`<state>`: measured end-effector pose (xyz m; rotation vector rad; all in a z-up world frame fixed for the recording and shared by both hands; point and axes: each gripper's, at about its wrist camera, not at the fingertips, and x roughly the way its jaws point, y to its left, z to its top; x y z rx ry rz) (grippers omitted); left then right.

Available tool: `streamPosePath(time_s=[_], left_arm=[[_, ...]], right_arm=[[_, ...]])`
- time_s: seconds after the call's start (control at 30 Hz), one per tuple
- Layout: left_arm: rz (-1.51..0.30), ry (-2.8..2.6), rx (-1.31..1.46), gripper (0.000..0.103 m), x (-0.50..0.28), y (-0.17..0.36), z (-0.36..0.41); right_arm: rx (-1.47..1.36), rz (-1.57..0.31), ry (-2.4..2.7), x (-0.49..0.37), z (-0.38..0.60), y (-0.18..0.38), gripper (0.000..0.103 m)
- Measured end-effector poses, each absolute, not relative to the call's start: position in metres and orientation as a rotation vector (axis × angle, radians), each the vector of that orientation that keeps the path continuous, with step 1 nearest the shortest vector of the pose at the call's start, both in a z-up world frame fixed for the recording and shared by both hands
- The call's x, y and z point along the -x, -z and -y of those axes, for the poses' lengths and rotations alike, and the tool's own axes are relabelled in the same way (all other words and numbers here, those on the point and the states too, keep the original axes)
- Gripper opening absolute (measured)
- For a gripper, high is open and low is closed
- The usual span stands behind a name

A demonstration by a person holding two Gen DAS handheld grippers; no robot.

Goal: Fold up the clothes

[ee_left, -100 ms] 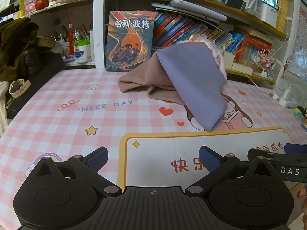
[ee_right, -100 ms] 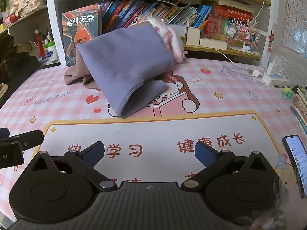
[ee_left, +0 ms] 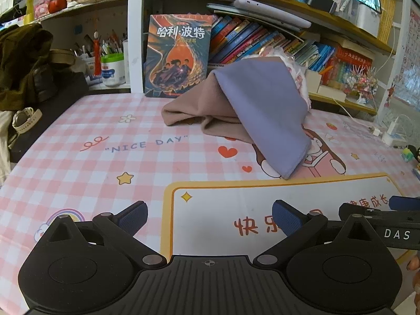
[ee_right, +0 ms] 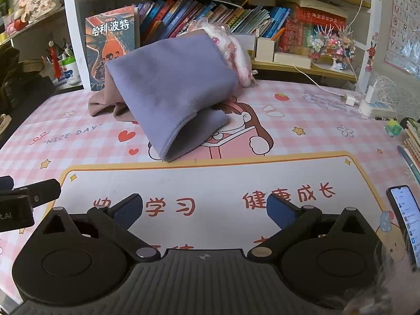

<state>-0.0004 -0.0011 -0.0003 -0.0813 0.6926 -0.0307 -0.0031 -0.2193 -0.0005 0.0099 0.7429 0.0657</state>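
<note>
A purple cloth [ee_left: 265, 110] lies draped over a brown cloth [ee_left: 194, 107] and a white-pink plush toy [ee_left: 296, 71] at the back middle of the desk. It also shows in the right wrist view [ee_right: 170, 94], with the brown cloth [ee_right: 105, 105] at its left and the plush toy [ee_right: 231, 47] at its right. My left gripper [ee_left: 210, 218] is open and empty, low over the desk mat, well in front of the cloths. My right gripper [ee_right: 204, 210] is open and empty, beside it on the right.
A pink checked desk mat [ee_left: 78, 162] covers the desk. Bookshelves with a standing book [ee_left: 178, 55] rise behind. A dark bag [ee_left: 23, 65] and a watch [ee_left: 23, 120] lie at the left. A phone [ee_right: 407, 220] and a charger [ee_right: 372, 102] are at the right.
</note>
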Motion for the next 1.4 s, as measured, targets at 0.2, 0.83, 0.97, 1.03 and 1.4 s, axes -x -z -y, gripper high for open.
streamPosePath(time_s=[0.2,0.83,0.97,1.03,1.4], left_arm=[[-0.692,0.028,0.077,0.102,0.0009,0.0009,0.0029],[-0.702,0.024,0.083,0.102,0.0006,0.0019,0.0022],[-0.703,0.025,0.082,0.102,0.0008,0.0021,0.0022],[-0.704,0.025,0.083,0.102,0.0009,0.002,0.0019],[-0.708,0.023,0.085,0.102,0.0006,0.0023,0.0013]], right_arm=[[-0.011,-0.74,-0.065,0.0009,0.2192,0.0013,0.102],[-0.007,-0.752,-0.068,0.0011,0.2199,0.002,0.102],[-0.007,-0.754,-0.066,0.0019,0.2202,0.0027,0.102],[-0.007,-0.755,-0.065,0.0016,0.2204,0.0027,0.102],[-0.004,-0.757,-0.066,0.0015,0.2195,0.003,0.102]])
